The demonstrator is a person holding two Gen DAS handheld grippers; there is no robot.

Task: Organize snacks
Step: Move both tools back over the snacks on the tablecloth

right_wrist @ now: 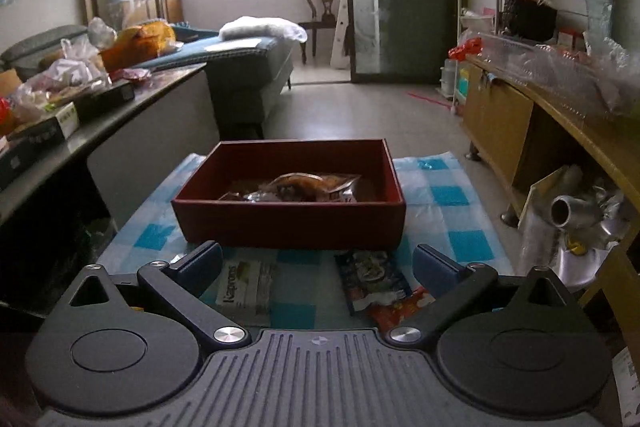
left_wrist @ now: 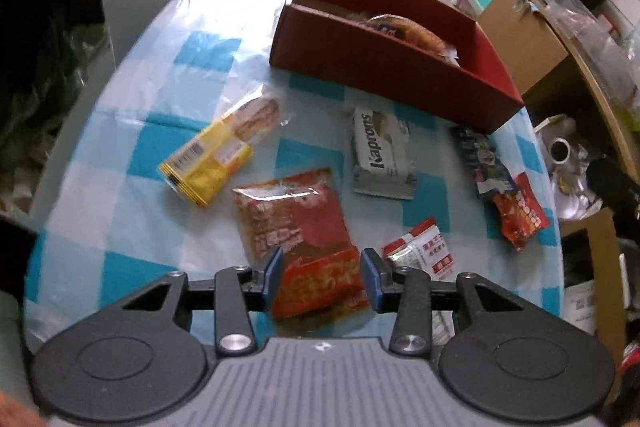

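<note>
Snacks lie scattered over a table (left_wrist: pixel 120 227) covered in a blue-and-white checked cloth, with a red box (left_wrist: pixel 360 67) standing at its far side. In the left wrist view, the left gripper (left_wrist: pixel 322 277) hangs low over a red-orange snack packet (left_wrist: pixel 300 235), its blue-padded fingers (left_wrist: pixel 273 273) spread to either side of the packet's near end; whether the pads touch the wrapper cannot be told, and the gap between them is a little wider than the packet. To the left of that packet lies a yellow packet (left_wrist: pixel 216 155) with a clear window at its far end. Beyond it, nearer the box, rests a grey-white packet printed "Kaprons" (left_wrist: pixel 380 155). To the right sit a small red-and-white sachet (left_wrist: pixel 420 251) just beside the right finger, and a dark-and-red packet (left_wrist: pixel 504 187) near the table's right edge.

Inside the red box, one brown wrapped snack (left_wrist: pixel 404 29) already lies toward the right end; the rest of the box floor looks bare where visible.

From the right wrist view, the right gripper (right_wrist: pixel 316 267) faces the long side of the red box (right_wrist: pixel 288 215), fingers (right_wrist: pixel 200 261) wide apart and holding nothing. Between them, on the cloth just in front of the box, lie the Kaprons packet (right_wrist: pixel 244 287) and the dark-and-red packet (right_wrist: pixel 376 283). The brown snack (right_wrist: pixel 296 185) shows in the box's middle.
</note>
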